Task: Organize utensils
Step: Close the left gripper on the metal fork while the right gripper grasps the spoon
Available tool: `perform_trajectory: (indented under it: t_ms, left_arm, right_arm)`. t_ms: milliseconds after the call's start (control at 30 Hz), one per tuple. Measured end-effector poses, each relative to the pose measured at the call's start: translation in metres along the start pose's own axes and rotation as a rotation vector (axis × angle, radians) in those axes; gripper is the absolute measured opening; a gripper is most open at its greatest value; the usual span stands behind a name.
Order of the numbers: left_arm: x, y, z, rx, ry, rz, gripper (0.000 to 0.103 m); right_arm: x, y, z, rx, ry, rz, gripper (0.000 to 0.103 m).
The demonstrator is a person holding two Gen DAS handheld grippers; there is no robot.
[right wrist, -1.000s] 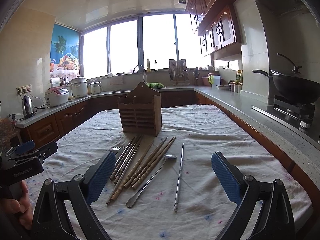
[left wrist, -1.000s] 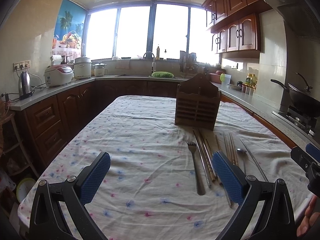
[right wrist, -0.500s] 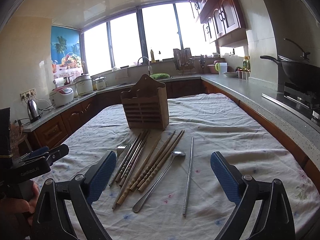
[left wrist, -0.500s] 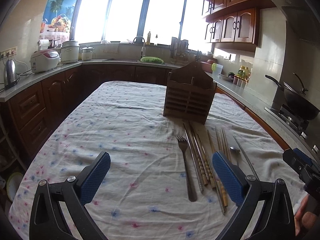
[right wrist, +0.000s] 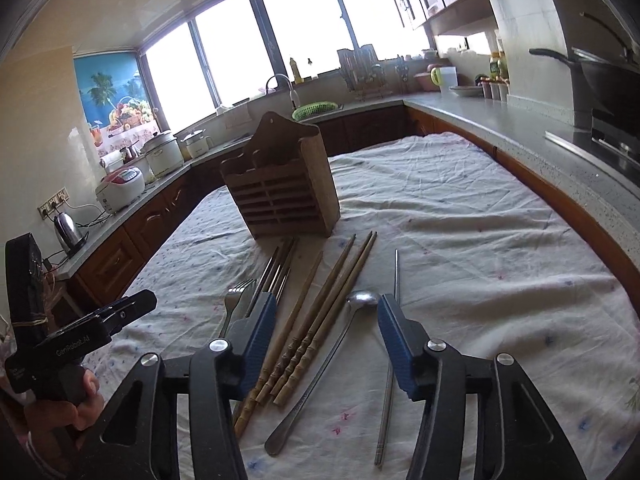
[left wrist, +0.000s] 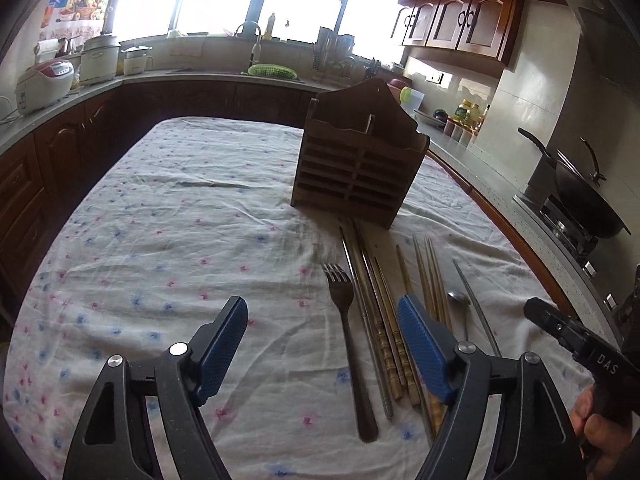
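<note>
Left wrist view: the left claw hung spread above the tabletop, its blue pads pinching nothing. The fork lay between the pads, tines toward 12 o'clock. Just beside it, toward 3 o'clock, lay the metal chopsticks and then the wooden chopsticks, partly hidden behind the right-hand pad. The wooden holder stood upright at 12 o'clock, near the utensils' far tips. At 3 o'clock the spoon and a single metal stick showed past the pad. The right claw's black body appeared at 4 o'clock.

Right wrist view: the right claw was likewise spread, gripping nothing, over the wooden chopsticks and the spoon. The single metal stick ran past the right-hand pad, probably without touching it. The fork and metal chopsticks lay at 10 o'clock, partly behind the left-hand pad. The holder stood at 12 o'clock. The left claw's handle, held in a hand, sat at 8 o'clock.
</note>
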State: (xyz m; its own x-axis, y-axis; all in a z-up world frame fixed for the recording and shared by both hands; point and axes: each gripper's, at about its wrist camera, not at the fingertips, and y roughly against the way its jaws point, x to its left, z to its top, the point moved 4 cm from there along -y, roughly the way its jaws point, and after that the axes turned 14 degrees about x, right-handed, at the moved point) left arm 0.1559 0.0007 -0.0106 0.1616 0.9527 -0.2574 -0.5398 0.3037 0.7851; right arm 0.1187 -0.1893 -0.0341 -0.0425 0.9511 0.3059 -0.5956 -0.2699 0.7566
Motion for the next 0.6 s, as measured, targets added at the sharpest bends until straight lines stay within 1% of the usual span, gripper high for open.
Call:
perform_trajectory:
  t_ms: [33,67,133,200,233,433,467,533,600]
  left_arm:
    - [0.000,-0.007,0.005,0.019,-0.002,-0.005,0.071]
    - [0.001,-0.013,0.010,0.040,-0.001,-0.015,0.070]
    - [0.002,-0.025,0.018,0.073,0.012,-0.032,0.069]
    - [0.004,-0.037,0.026,0.092,0.018,-0.039,0.068]
    - [0.005,-0.044,0.031,0.103,0.029,-0.036,0.065]
    - [0.011,-0.090,0.050,0.208,0.050,-0.082,0.050]
    - [0.012,-0.097,0.052,0.222,0.049,-0.081,0.049]
    - [0.013,-0.109,0.057,0.249,0.055,-0.089,0.044]
    - [0.014,-0.120,0.062,0.271,0.064,-0.119,0.040]
  right_arm:
    - [-0.003,-0.007,0.001,0.026,-0.013,0.008,0.046]
    - [-0.005,-0.014,0.002,0.052,-0.028,0.015,0.044]
    - [-0.011,-0.027,0.002,0.102,-0.059,0.030,0.038]
    - [-0.015,-0.040,0.002,0.151,-0.081,0.050,0.035]
    - [-0.017,-0.046,0.002,0.172,-0.092,0.059,0.033]
    - [-0.026,-0.075,0.003,0.273,-0.139,0.089,0.032]
    - [-0.027,-0.078,0.004,0.285,-0.146,0.097,0.032]
    - [-0.030,-0.084,0.005,0.303,-0.164,0.120,0.031]
    - [-0.032,-0.087,0.008,0.308,-0.170,0.133,0.030]
